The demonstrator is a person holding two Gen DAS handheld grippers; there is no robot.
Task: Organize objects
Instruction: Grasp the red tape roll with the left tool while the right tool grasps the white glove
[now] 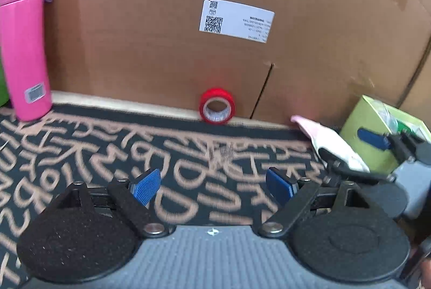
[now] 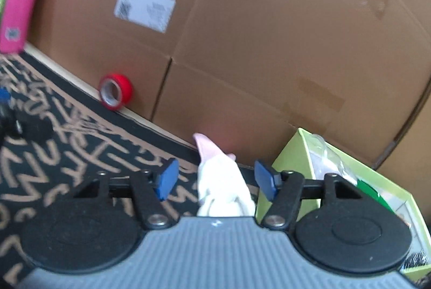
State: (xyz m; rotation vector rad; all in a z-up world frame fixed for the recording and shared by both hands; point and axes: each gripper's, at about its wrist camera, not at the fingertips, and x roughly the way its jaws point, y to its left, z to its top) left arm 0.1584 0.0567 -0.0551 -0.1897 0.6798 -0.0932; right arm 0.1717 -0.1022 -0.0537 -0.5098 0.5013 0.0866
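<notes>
Fingers (image 2: 172, 178) of the right gripper (image 2: 216, 178) spread apart around the white cloth (image 2: 223, 186) lying between them beside the green box (image 2: 291, 154), left gripper (image 1: 212, 185) equally agape, so soft fabric could slip free.

Red tape roll (image 1: 217, 106) stood on edge against the cardboard. Pink bottle (image 1: 23, 43) stood upright at far left on the mat. White-pink cloth (image 2: 221, 181) lay beside the green box (image 2: 293, 162), which held clear plastic.
</notes>
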